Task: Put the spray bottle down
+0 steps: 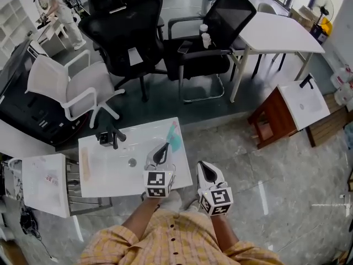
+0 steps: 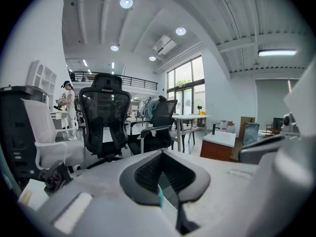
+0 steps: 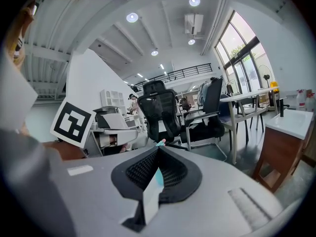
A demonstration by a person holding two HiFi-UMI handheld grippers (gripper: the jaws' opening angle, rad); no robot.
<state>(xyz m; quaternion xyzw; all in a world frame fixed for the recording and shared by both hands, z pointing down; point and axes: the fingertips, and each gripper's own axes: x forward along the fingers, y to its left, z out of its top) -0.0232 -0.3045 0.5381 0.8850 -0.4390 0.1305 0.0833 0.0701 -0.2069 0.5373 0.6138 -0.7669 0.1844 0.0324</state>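
- Spray bottle, teal, rests on the white basin top, close to its right edge and free of both tools. From this steep angle I cannot tell whether it stands or lies on its side.
- The left gripper hangs above the near part of the basin top, just short of the bottle and pointing towards it. Its jaws are pressed together with nothing between them. The sliver of teal showing through the slot below the tips in the left gripper view is the bottle beyond, not something pinched.
- The right gripper is held off the right edge of the basin top, beside the left one and apart from the bottle. Its jaws also meet at the tips and carry nothing, and teal shows behind them in its own view too.
- The bottle's spot looks chosen for free room. The black faucet takes the far left and the drain the middle, so the right side is the bare stretch nearest the person's hands.
- Both tools sit close in front of the person's body, side by side. I read that as a resting pose, not a reach.
- With the bottle on the surface and neither tool on it, I judge the task as good as done.
- The one worry is how near the bottle sits to the right edge, where a stray nudge could send it off.
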